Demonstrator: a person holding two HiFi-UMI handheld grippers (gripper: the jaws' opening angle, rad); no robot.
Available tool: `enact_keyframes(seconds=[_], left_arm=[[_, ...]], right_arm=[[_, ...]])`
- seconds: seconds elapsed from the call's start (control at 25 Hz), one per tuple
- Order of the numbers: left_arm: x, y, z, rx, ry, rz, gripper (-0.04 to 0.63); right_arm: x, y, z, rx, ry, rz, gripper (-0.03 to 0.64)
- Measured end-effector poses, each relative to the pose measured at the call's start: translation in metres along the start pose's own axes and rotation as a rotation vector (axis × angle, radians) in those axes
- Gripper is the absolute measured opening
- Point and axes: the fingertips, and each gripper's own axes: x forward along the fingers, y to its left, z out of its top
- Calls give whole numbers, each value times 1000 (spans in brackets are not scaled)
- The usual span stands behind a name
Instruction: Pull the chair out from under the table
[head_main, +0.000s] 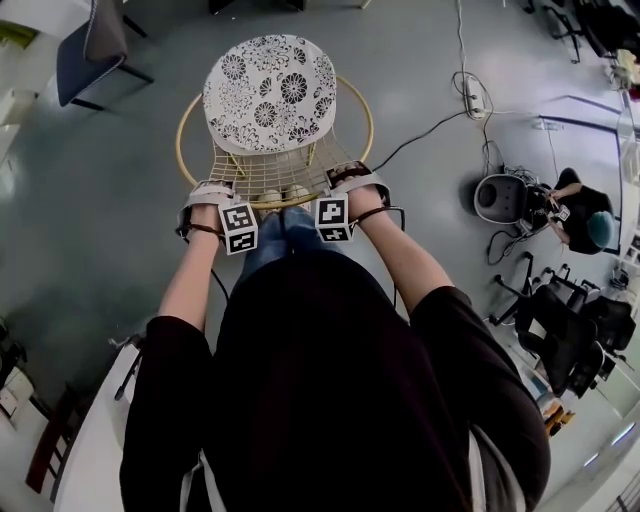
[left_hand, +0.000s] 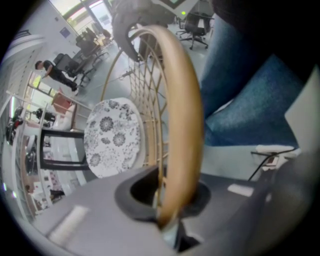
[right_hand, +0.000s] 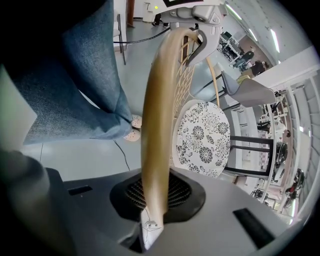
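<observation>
In the head view a chair with a floral round cushion (head_main: 268, 92) and a gold wire back stands on the grey floor, right in front of the person. My left gripper (head_main: 214, 188) is shut on the near left part of the gold back rim (head_main: 272, 202). My right gripper (head_main: 351, 174) is shut on the near right part. In the left gripper view the rim (left_hand: 185, 100) runs up from between the closed jaws of the left gripper (left_hand: 167, 222), cushion (left_hand: 112, 137) to the left. In the right gripper view the rim (right_hand: 157, 100) does the same from the right gripper (right_hand: 150, 227), cushion (right_hand: 202, 137) to the right.
The person's jeans (left_hand: 250, 90) and light shoes (head_main: 283, 194) are close behind the chair back. A power strip with cables (head_main: 472, 95) lies on the floor at right. A dark chair (head_main: 95, 45) stands far left, a seated person (head_main: 585, 215) and office chairs (head_main: 560, 330) at right, a white table (head_main: 90, 450) near left.
</observation>
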Motion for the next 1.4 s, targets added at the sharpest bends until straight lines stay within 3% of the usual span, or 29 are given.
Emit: enact_keyframes(seconds=[0.12, 0.28, 0.56, 0.84, 0.88, 0.96, 1.12, 1.4], left_arm=[[-1, -1, 2, -25, -20, -18, 43], [-16, 3, 11, -180, -129, -85, 222], [-56, 21, 17, -282, -275, -45, 206], [-95, 22, 14, -337, -338, -36, 114], [-101, 27, 12, -362, -349, -13, 104], [-115, 42, 8, -435, -383, 50, 12], [-150, 80, 10, -568, -491, 174, 9], [-217, 139, 20, -644, -636, 414, 8]], right_arm=[[0, 0, 2, 52, -29, 24, 37], [-12, -8, 3, 207, -123, 86, 43], [-36, -14, -12, 235, -206, 57, 75], [-71, -24, -24, 250, -254, 4, 97], [-77, -28, -26, 268, -268, -12, 79], [-90, -42, -31, 330, -297, -50, 52], [-121, -80, -34, 492, -376, -134, 31], [-198, -159, -31, 646, -515, -400, 21]])
